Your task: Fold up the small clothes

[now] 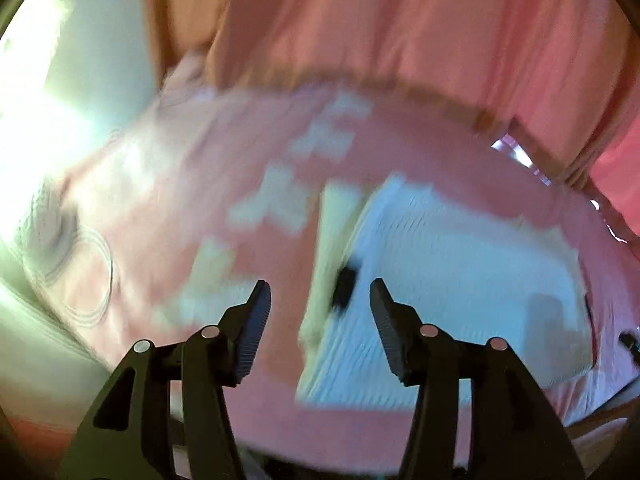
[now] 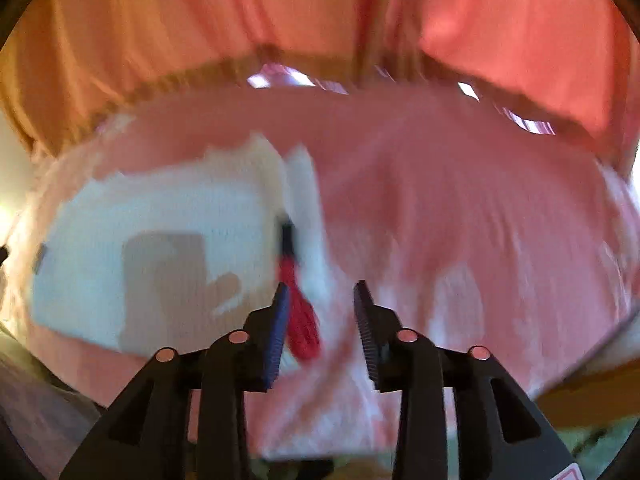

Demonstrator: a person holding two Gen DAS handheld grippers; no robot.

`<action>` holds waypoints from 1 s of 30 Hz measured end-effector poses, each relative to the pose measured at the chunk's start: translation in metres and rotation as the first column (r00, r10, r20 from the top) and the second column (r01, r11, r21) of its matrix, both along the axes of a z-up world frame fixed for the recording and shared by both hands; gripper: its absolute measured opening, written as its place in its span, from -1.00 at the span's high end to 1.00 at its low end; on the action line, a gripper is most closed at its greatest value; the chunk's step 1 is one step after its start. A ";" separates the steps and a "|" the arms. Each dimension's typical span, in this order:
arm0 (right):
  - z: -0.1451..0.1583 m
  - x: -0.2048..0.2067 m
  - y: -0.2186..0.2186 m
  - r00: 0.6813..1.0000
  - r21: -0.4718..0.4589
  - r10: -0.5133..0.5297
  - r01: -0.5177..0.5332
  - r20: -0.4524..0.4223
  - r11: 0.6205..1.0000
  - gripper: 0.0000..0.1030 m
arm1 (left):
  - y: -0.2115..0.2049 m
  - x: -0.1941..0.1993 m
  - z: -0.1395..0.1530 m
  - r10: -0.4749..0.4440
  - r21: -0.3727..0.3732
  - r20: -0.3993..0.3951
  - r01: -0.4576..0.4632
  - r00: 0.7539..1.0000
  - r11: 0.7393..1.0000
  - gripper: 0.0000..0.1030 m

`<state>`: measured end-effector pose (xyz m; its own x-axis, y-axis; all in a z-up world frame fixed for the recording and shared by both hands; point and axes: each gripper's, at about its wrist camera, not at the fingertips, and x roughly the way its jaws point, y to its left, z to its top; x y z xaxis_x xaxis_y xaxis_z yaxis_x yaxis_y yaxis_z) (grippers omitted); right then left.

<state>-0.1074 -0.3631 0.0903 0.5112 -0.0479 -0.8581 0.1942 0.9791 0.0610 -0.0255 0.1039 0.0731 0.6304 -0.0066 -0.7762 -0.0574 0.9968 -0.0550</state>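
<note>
Both views are blurred, yet they show a folded white garment (image 1: 460, 280) lying on a pink cloth-covered surface (image 1: 200, 184), with orange-pink curtains (image 1: 400, 20) hanging behind. The left hand-held gripper (image 1: 320, 292) hangs above the garment's left edge with its jaws spread and nothing between them, a small dark tag (image 1: 345, 290) on the garment showing in the gap. The right hand-held gripper (image 2: 320, 294) hovers over the garment's right edge with its jaws parted and nothing pinched, and a red and black piece (image 2: 300, 312) lies below, just beside its left finger (image 2: 278, 332).
</note>
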 end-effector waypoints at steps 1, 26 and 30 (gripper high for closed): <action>0.004 0.014 0.006 0.999 0.005 0.038 -0.038 0.015 0.999 0.97 | -0.013 0.013 0.005 -0.030 0.009 0.019 0.030 0.999 1.000 0.03; -0.062 0.155 0.057 0.982 0.089 0.181 -0.177 -0.048 0.980 0.88 | -0.092 0.130 -0.098 -0.137 0.117 -0.172 0.159 0.975 0.980 0.03; -0.043 0.145 0.094 0.963 0.105 0.269 -0.269 0.014 0.957 0.88 | -0.091 0.119 -0.078 -0.150 0.087 -0.136 0.163 0.979 0.983 0.03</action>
<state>0.0375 -0.2693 0.0469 0.4923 0.1813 -0.8513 -0.0751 0.9833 0.1660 0.0931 0.0129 -0.0050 0.5228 -0.0176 -0.8523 0.0994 0.9942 0.0404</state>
